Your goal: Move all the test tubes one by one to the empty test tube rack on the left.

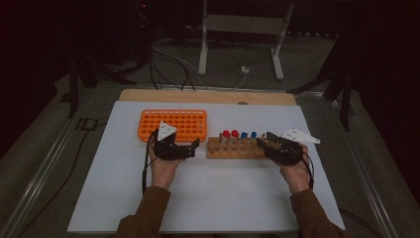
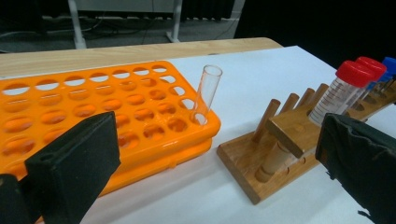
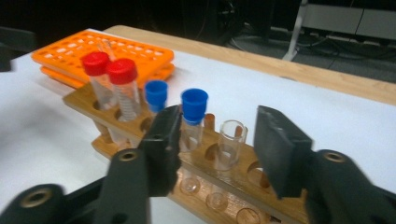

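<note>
A wooden rack (image 1: 235, 148) in the middle of the white table holds two red-capped tubes (image 3: 112, 81), two blue-capped tubes (image 3: 194, 109) and an uncapped clear tube (image 3: 231, 142). My right gripper (image 3: 219, 135) is at the rack's right end, its jaws on either side of the uncapped tube with a gap on each side. Left of the wooden rack lies an orange rack (image 1: 172, 124) with many holes. One clear glass tube (image 2: 205, 93) leans in its near corner hole. My left gripper (image 2: 217, 140) stands open between the two racks with nothing in its jaws.
The white table sheet (image 1: 208, 198) has free room in front of both racks. Behind it runs a wooden table edge (image 1: 208, 95). Cables and a metal stand (image 1: 237, 34) are on the dark floor beyond.
</note>
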Motion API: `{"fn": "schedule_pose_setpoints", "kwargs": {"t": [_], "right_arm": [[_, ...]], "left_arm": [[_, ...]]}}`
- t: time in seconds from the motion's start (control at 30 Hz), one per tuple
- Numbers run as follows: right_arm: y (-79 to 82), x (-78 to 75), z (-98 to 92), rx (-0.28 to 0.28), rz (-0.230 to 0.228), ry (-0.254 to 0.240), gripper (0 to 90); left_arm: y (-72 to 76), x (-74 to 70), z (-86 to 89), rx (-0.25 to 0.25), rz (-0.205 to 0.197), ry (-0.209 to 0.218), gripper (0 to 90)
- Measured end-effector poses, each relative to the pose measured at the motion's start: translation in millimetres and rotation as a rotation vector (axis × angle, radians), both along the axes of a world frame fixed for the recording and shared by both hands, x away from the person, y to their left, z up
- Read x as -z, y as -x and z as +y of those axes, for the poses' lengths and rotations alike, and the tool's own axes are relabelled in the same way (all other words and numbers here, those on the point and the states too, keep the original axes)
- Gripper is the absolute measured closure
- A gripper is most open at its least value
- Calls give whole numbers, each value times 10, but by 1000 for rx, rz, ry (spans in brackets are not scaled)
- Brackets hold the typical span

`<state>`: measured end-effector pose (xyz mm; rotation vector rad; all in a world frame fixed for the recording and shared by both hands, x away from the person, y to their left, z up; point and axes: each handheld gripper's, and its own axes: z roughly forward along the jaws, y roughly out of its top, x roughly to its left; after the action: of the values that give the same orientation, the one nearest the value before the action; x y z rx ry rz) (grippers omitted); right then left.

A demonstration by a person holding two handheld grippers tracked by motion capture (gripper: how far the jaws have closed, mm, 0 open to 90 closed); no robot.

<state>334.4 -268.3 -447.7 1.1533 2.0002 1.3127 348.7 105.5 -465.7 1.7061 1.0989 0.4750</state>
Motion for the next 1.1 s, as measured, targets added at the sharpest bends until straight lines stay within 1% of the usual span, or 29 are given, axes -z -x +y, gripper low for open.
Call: {"fn": "schedule_pose_setpoints", "kwargs": {"t": [0.07, 0.1, 0.13, 0.17, 0.2, 0.3, 0.5, 0.53, 0.73, 0.87, 0.93, 1.0, 1.1], "right_arm": [[-42, 33, 1, -2, 9, 5, 579], [-60, 49, 5, 4, 13, 15, 599], [-78, 65, 10, 7, 16, 21, 615], [-78, 65, 10, 7, 16, 21, 615], [-112, 91, 16, 12, 23, 26, 644], [-155, 126, 25, 19, 28, 37, 671], [-198, 177, 53, 11, 30, 44, 708], [-206, 190, 68, 11, 27, 52, 734], [-192, 208, 117, 13, 8, 79, 753], [-186, 208, 118, 16, 7, 72, 760], [-164, 192, 118, 21, -6, 69, 761], [-143, 164, 116, 18, -18, 51, 761], [-125, 127, 126, 16, -33, 55, 761]], "left_arm": [[64, 0, 46, -4, -15, 0, 8], [64, 0, 46, -4, -15, 0, 7], [100, -1, 77, -9, -19, -3, 8], [100, -1, 77, -9, -19, -3, 8], [130, 0, 108, -11, -21, 1, 7], [158, 0, 138, -16, -27, 9, 8], [228, 27, 194, -23, -32, 36, 7], [239, 34, 201, -25, -31, 42, 7], [254, 52, 228, -32, -25, 46, 7], [265, 53, 234, -31, -27, 48, 7], [272, 58, 232, -27, -25, 44, 8], [272, 61, 230, -26, -24, 44, 7], [273, 69, 223, -21, -22, 46, 7]]}}
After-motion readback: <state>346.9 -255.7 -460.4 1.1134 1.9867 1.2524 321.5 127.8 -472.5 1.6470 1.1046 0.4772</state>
